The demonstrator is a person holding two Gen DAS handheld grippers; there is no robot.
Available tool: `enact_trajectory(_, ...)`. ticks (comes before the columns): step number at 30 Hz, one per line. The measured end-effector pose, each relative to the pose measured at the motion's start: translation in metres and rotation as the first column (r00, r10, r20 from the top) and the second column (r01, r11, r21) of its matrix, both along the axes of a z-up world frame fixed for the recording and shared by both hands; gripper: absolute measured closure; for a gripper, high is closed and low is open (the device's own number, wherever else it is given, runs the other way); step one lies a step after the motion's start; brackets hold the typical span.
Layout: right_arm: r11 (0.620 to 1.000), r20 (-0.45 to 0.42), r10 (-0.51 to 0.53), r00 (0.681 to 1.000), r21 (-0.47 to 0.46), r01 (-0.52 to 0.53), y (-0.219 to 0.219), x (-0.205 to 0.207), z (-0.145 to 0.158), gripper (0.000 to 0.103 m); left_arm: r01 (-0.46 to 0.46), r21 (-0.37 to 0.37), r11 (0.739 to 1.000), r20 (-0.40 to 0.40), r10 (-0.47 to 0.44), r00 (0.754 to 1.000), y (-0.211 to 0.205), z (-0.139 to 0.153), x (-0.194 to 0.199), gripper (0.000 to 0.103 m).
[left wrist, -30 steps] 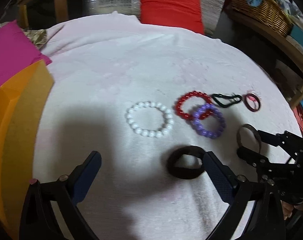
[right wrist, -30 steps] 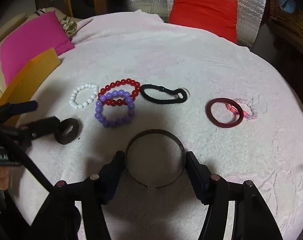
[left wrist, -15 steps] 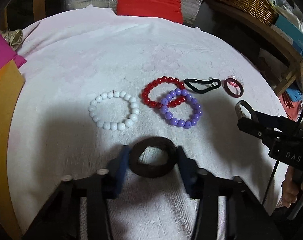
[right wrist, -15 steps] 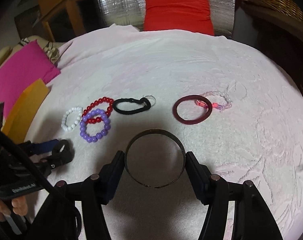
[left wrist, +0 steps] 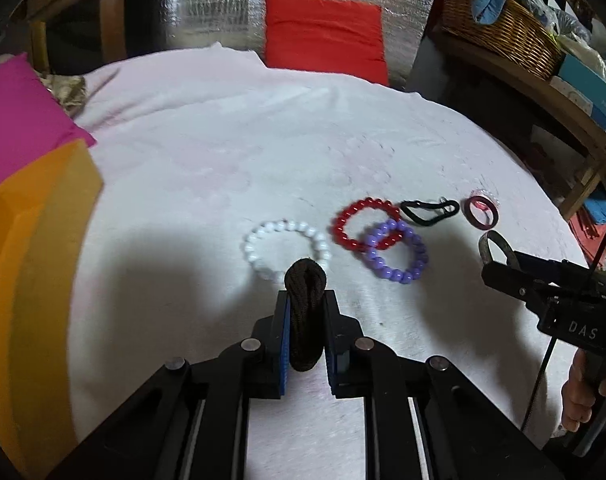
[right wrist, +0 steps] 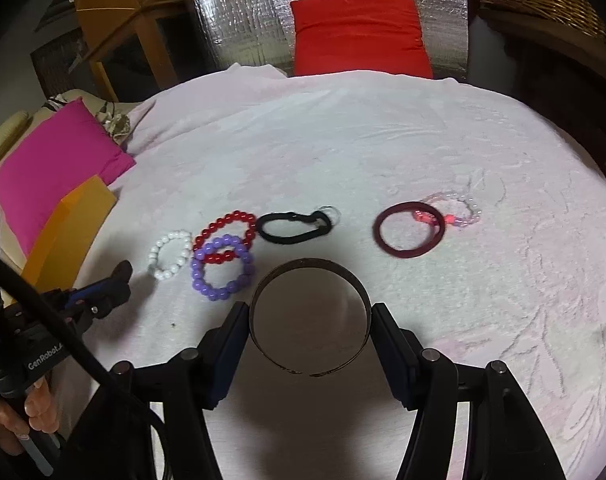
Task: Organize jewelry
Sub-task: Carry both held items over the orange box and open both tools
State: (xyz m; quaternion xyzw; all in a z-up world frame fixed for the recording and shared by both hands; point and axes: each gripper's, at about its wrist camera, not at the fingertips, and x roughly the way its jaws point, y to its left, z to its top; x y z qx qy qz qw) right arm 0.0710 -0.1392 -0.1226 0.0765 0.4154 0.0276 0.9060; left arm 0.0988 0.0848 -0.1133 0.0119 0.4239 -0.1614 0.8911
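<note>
My left gripper [left wrist: 306,300] is closing on a dark brown fabric hair band [left wrist: 305,280], which is squeezed flat and upright between the blue pads. My right gripper [right wrist: 310,316] is shut on a dark metal cuff bangle [right wrist: 311,264], gripped across its width just above the cloth. On the cloth lie a white bead bracelet [left wrist: 250,246], a red bead bracelet [left wrist: 343,224] overlapped by a purple one [left wrist: 391,272], a black hair tie [left wrist: 423,222], and a maroon ring [right wrist: 383,240] overlapping a clear pink bracelet [right wrist: 469,210].
A pale pink cloth [left wrist: 223,140] covers the round table. An orange box [left wrist: 31,260] and a magenta cushion [left wrist: 15,112] sit at the left edge. A red cushion [left wrist: 323,32] lies beyond the far edge, with a wicker basket [left wrist: 499,36] on a bench at right.
My left gripper went from wide open beside the brown band to closed around it, pinching it flat. The right gripper kept its hold on the cuff and rolled a little.
</note>
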Motion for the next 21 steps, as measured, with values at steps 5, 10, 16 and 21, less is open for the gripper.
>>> enact_trajectory(5, 1.000, 0.027, 0.026, 0.999, -0.001, -0.026, 0.018, -0.004, 0.001, 0.039, -0.036, -0.032, 0.999, 0.052, 0.037, 0.998, 0.018, 0.020, -0.014, 0.088)
enact_trajectory(10, 0.998, 0.088, 0.051, 0.995, 0.021, -0.053, 0.036, -0.009, 0.009, 0.039, -0.084, -0.083, 0.993, 0.161, 0.096, 0.982, 0.042, 0.052, -0.039, 0.088)
enact_trajectory(16, 0.994, 0.133, 0.098, 0.986, 0.040, -0.104, 0.070, -0.009, 0.013, 0.038, -0.204, -0.073, 0.976, 0.259, 0.216, 0.941, 0.079, 0.069, -0.058, 0.088)
enact_trajectory(21, 0.986, 0.166, 0.153, 0.974, 0.032, -0.161, 0.108, -0.010, 0.015, 0.038, -0.347, -0.090, 0.933, 0.305, 0.358, 0.882, 0.124, 0.077, -0.065, 0.088)
